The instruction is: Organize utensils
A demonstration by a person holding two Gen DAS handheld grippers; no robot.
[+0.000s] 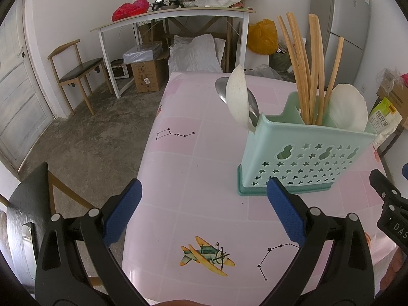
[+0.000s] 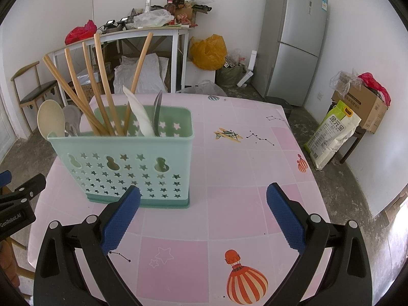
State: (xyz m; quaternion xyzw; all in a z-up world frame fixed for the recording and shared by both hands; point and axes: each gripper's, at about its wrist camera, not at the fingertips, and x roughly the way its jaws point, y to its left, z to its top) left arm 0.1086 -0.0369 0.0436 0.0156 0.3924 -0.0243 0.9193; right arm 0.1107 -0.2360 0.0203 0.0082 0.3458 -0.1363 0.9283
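On the pink patterned counter (image 2: 229, 204), nothing loose lay in either view, so the sorting looked about finished; doing this step well probably meant pulling both tools back without knocking the caddy and checking that each compartment held one kind of utensil.

Left hand-held gripper (image 1: 204, 216) was spread wide and empty, hovering over the near left part of the counter with the mint-green utensil caddy (image 1: 306, 158) ahead to its right. Right hand-held gripper (image 2: 204, 216) was likewise spread and pinched nothing, with the caddy ahead to its left.

From the right wrist view, the caddy's left compartment held a cream spoon (image 2: 51, 119) and a grey spoon (image 2: 72, 119), bowls upward. Its middle held five wooden chopsticks (image 2: 102, 86), splayed and leaning. Its right compartment held a white spoon (image 2: 139, 113) beside a metal utensil (image 2: 157, 112), whose type I could not tell. All handles pointed down inside, so I could not see how deep they sat.
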